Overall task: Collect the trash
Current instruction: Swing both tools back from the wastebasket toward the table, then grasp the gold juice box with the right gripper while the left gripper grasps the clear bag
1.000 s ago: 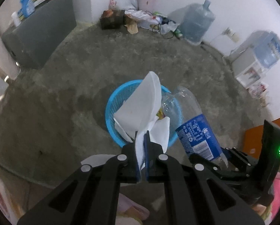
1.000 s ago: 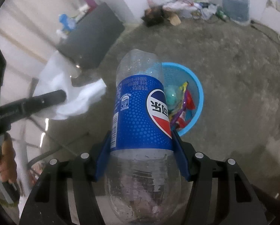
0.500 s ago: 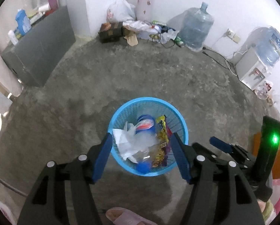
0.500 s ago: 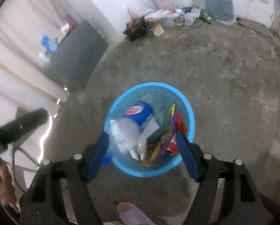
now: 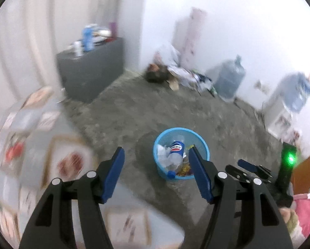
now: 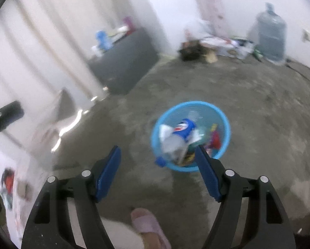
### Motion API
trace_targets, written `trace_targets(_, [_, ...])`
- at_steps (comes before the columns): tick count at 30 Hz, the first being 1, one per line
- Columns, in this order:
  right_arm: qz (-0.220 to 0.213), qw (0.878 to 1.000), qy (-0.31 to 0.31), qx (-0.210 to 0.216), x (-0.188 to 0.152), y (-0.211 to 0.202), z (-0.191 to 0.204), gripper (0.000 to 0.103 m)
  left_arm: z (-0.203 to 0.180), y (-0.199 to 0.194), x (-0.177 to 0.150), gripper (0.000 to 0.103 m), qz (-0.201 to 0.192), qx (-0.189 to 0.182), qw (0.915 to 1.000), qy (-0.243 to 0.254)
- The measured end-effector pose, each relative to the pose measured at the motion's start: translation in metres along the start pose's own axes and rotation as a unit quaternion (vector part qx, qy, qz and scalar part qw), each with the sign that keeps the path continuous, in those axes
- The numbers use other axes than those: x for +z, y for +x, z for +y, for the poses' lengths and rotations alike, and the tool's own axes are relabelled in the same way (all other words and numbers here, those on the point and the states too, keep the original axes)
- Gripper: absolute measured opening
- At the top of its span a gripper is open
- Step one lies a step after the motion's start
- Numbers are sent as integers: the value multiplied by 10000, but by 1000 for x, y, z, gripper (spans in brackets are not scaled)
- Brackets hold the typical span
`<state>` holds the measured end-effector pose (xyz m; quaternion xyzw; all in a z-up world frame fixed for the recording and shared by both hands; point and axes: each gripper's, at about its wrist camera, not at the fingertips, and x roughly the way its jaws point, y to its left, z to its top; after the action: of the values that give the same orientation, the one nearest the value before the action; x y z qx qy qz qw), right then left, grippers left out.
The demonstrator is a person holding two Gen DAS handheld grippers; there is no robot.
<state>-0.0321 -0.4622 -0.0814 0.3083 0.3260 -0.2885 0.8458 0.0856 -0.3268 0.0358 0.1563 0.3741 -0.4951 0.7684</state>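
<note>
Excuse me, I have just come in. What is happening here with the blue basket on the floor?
A person holds a two-finger gripper in each hand and is collecting trash. The left gripper and right gripper are both open and hold nothing. The clear plastic cola bottle with a blue label and the crumpled white paper lie in the round blue plastic basket on the grey concrete floor, among colourful wrappers. A foot in a pink slipper shows near the right gripper.

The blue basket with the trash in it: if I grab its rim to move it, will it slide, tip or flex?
The blue basket looks like thin mesh plastic, so its rim would probably flex. It holds a Pepsi bottle, paper and wrappers, so it is likely light. The bottle's cap end overhangs the rim, so it might spill if tilted.
</note>
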Motion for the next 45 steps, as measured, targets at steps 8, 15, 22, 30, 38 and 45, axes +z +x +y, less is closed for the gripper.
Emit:
trace_targets(8, [-26, 9892, -1147, 913, -9, -20, 99, 70, 78, -116, -112, 62, -311, 1142, 9910, -622])
trace_targets(15, [173, 9572, -2282, 1770, -34, -21, 200, 70, 146, -179, -198, 62, -253, 1965, 9669, -1610])
trace_targets(22, [487, 9201, -3209, 2193, -59, -3, 280, 70, 168, -194, -249, 62, -184, 1955, 9567, -2150])
trace_targets(30, [833, 9011, -3632, 2216, -79, 17, 326, 72, 186, -172, -272, 73, 182, 1863, 9513, -2448])
trace_targets(38, [1101, 8931, -3810, 2125, -92, 36, 340, 74, 194, -154, -273, 77, 378, 2006, 9486, -2419])
trace_targets(45, [1190, 8845, -3991, 2103, -103, 46, 349, 74, 190, -147, -271, 77, 501, 2276, 9491, -2119])
